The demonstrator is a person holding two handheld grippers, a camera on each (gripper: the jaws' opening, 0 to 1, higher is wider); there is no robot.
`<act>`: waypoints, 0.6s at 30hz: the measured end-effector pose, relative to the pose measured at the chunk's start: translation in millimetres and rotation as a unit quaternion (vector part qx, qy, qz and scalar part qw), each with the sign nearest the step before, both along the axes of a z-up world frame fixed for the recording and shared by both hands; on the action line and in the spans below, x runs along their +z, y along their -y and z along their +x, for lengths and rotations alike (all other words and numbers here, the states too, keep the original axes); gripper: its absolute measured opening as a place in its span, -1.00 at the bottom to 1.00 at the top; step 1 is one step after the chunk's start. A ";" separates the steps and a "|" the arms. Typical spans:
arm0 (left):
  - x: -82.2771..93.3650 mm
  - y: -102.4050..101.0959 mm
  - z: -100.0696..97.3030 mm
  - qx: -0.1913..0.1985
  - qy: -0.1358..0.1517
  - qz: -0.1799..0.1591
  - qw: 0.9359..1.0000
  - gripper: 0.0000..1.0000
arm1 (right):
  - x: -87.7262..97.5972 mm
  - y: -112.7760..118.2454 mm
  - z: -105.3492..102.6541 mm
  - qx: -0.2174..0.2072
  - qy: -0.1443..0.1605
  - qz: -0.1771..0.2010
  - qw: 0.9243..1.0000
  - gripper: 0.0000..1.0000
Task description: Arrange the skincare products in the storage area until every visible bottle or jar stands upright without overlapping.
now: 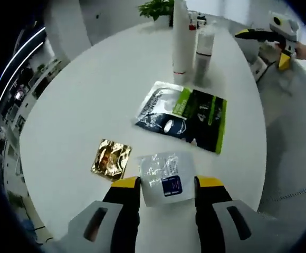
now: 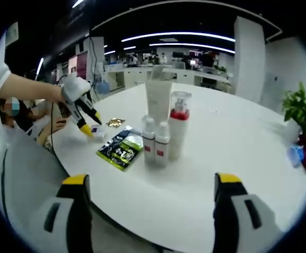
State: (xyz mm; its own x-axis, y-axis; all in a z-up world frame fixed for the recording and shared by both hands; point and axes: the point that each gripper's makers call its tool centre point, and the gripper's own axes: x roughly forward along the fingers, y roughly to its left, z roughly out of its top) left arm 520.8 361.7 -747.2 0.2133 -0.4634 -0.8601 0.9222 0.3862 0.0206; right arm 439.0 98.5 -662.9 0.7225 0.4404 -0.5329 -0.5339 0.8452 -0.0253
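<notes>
White table (image 1: 79, 105) — bottles (image 2: 162, 138) upright | clear sachet (image 1: 162, 176) between left tongs (image 1: 168, 191)

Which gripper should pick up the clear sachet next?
Left. Its gripper already has open jaws on either side of the clear sachet at the table edge. The right gripper is open, off the table, facing the bottles from the far side.
</notes>
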 end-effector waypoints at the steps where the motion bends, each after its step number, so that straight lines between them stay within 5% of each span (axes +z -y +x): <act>1: -2.5 0.7 -2.3 -0.018 -0.002 0.006 1.000 -0.24 | -0.1 0.1 0.0 0.000 0.000 -0.001 1.000 0.96; 12: -13.4 10.8 -21.1 -0.137 -0.011 0.017 0.990 -0.25 | -0.9 0.6 0.3 -0.002 -0.002 -0.005 1.000 0.96; 18: -17.4 9.7 -23.6 -0.166 -0.014 0.027 0.986 -0.25 | -1.7 1.9 0.4 -0.003 -0.003 -0.007 1.000 0.95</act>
